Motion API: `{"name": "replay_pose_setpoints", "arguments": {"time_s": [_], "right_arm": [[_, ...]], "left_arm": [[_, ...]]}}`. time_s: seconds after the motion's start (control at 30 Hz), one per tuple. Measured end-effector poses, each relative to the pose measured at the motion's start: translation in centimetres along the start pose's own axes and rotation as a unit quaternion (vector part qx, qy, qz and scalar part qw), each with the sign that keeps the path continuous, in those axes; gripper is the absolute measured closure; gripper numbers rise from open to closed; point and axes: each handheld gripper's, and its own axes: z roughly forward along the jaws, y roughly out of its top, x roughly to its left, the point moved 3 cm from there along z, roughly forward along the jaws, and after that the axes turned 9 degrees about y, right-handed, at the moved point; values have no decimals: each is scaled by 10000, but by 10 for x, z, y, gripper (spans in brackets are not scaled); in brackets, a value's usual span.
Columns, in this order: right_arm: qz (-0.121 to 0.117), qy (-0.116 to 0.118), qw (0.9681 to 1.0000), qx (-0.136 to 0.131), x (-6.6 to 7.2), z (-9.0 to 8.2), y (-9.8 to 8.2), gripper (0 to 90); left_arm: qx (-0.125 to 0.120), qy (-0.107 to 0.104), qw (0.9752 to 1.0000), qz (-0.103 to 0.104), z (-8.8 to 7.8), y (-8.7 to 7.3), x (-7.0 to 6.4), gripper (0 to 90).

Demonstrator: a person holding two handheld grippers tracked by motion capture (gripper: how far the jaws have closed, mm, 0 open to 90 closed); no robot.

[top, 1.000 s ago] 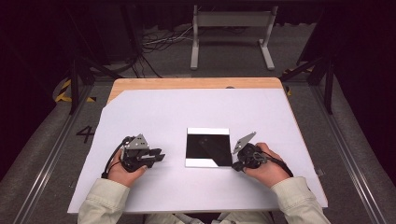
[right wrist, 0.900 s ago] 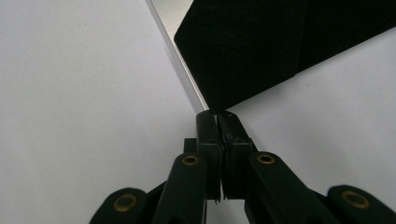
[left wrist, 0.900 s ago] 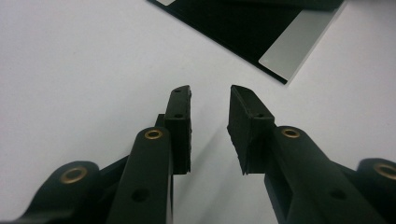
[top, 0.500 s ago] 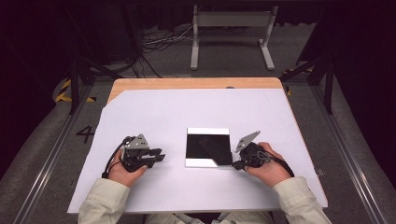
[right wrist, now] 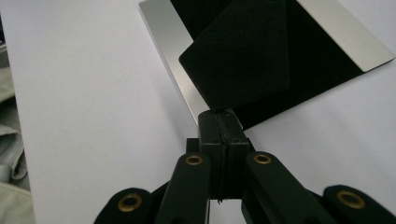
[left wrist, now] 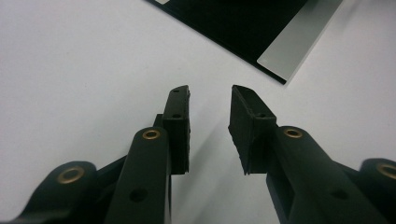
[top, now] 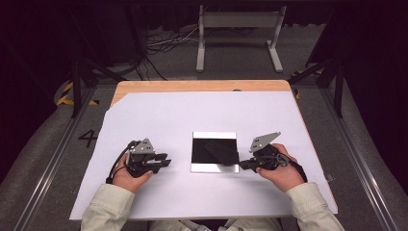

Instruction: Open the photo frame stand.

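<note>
Setting: a laboratory recording station, not a home or shop. Indicators: a wooden desk (top: 202, 86) covered by a plain white sheet (top: 159, 120); black curtains (top: 43, 33) enclosing the area; metal floor rails (top: 45, 168) along both sides; yellow-black hazard tape (top: 65, 94) and a taped numeral "4" (top: 89, 138) on grey carpet; loose cables (top: 166, 43); a white metal stand (top: 238, 29) behind the desk.

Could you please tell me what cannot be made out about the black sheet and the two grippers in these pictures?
- Black sheet: the right gripper is shut on its corner; in the right gripper view the pads hide that corner, and the top edge cuts off its far side.
- Black and silver plate: its material is unclear; in the high view it is too small.
- Left gripper: open; its view cuts off most of the plate.
</note>
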Motion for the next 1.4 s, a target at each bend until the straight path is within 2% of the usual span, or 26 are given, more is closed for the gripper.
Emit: {"name": "replay_pose_setpoints", "arguments": {"time_s": [0.3,0.63,0.77,0.83,0.87,1.3,1.37,1.4], "right_arm": [[-148,-121,9988,-443,2,-8,6,898],[-155,-229,9965,-793,4,-12,10,898],[-174,-404,9932,-1078,4,-16,14,899],[-112,-375,9901,-1347,3,-22,16,899],[-103,-352,9896,-1388,3,-24,17,899],[-42,-513,9885,-1420,1,-30,14,898],[46,-497,9883,-1438,1,-31,13,891],[248,-428,9870,-1526,0,-33,13,839]], "left_arm": [[1,-4,10000,2,0,0,0,689],[24,-15,10000,15,1,0,0,688],[33,-23,10000,1,2,0,-1,687],[43,-20,10000,18,2,0,-1,687],[48,-24,10000,10,2,0,-1,687],[44,-25,10000,15,2,0,-1,684],[42,-32,10000,13,3,0,-1,684],[41,-31,10000,23,3,0,-1,683]]}}
